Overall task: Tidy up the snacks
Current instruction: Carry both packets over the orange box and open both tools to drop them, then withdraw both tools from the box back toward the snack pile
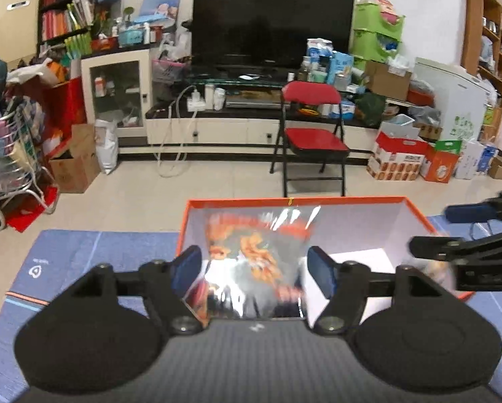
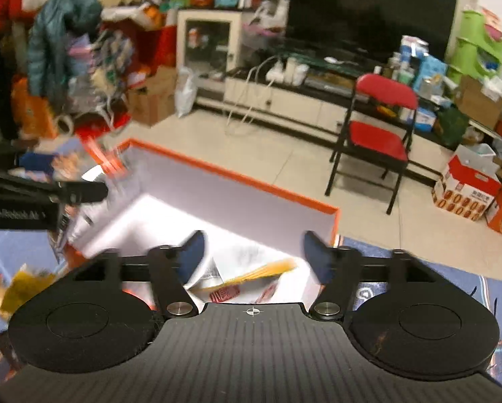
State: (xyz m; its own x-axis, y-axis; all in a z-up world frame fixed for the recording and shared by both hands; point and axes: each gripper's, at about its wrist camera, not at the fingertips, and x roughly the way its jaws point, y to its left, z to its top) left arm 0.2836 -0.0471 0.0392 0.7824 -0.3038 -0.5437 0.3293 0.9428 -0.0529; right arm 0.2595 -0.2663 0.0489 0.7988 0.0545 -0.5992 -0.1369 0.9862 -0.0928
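An orange-rimmed box (image 1: 415, 216) is seen on a blue mat (image 1: 83, 252). Inside it, a shiny snack bag (image 1: 254, 262) is framed between the spread left gripper (image 1: 254, 270), unpinched. A white-and-yellow packet (image 2: 251, 277) is seen beneath the spread, empty right gripper (image 2: 252, 255).

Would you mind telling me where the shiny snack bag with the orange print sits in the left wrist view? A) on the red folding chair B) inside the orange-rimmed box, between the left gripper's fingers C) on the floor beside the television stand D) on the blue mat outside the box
B: the shiny snack bag lies inside the orange-rimmed box, framed by the open left gripper, whose pads stand clear of it.
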